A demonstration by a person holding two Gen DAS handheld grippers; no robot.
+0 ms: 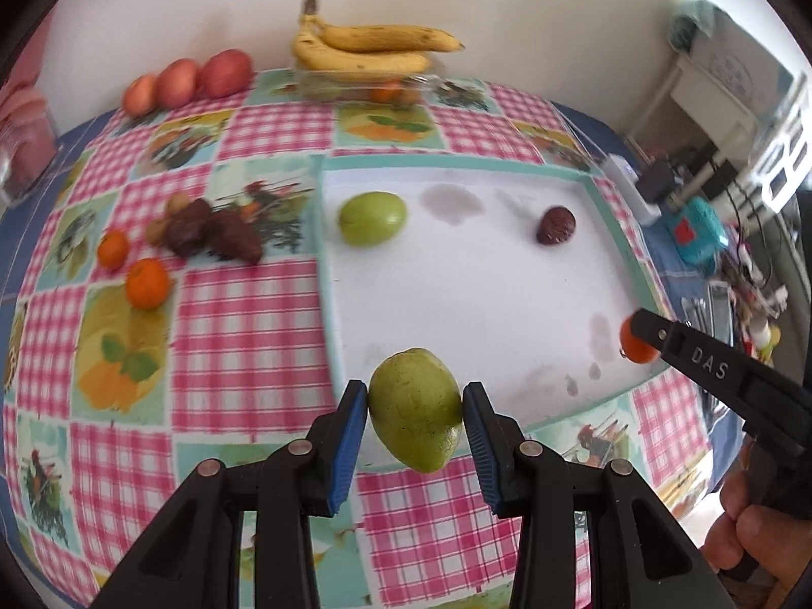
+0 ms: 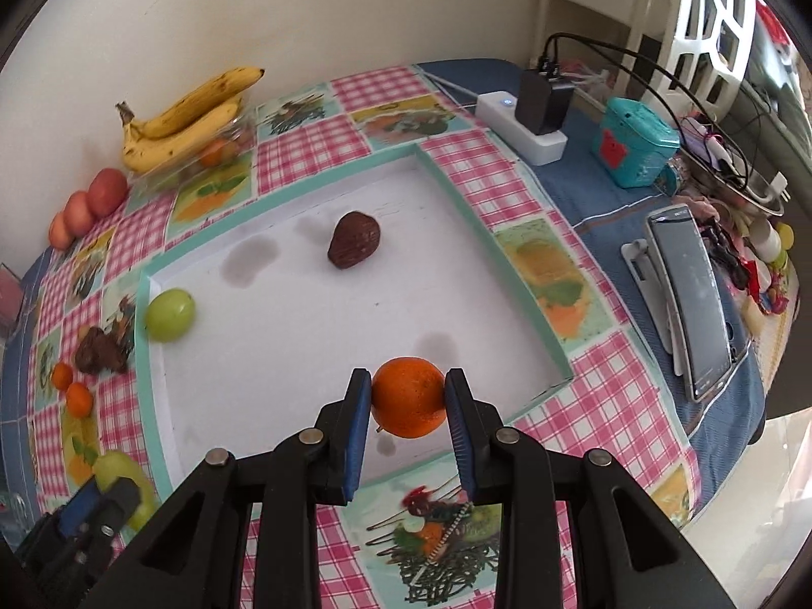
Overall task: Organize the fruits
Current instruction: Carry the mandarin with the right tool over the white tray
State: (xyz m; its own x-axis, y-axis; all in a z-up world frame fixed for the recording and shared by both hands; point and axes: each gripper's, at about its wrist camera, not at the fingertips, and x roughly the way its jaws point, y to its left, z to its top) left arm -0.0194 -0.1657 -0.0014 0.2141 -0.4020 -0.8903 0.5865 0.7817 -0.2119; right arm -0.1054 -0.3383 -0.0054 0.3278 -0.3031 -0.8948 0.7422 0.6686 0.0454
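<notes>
1. The left gripper (image 1: 413, 413) has its blue pads pressed on either side of a green mango (image 1: 415, 408), held clear of the checked tablecloth (image 1: 243, 325) at the near edge of the white tray (image 1: 472, 274).
2. The right gripper (image 2: 408, 401) is clamped on an orange (image 2: 408, 396), its pads tight on both flanks, hanging over the near part of the tray's white floor. From the left side I see that same gripper come in from the right, with a hand (image 1: 751, 522) on its grip.
3. Inside the tray, a round green fruit (image 1: 373, 217) lies near the far left corner, and a dark brown fruit (image 1: 556, 225) lies well apart from it towards the far right.
4. Left of the tray, on the cloth, sit two small oranges (image 1: 147, 283) and, just beyond them, a cluster of brown fruits (image 1: 213, 231).
5. Against the wall at the back, a bunch of bananas (image 1: 365, 45) rests on a clear container (image 1: 365, 86), and three red apples (image 1: 188, 80) stand in a row to its left.
6. Off the right end of the table are a white power strip (image 2: 522, 127), a teal box (image 2: 634, 142) and a phone on a stand (image 2: 690, 299).
</notes>
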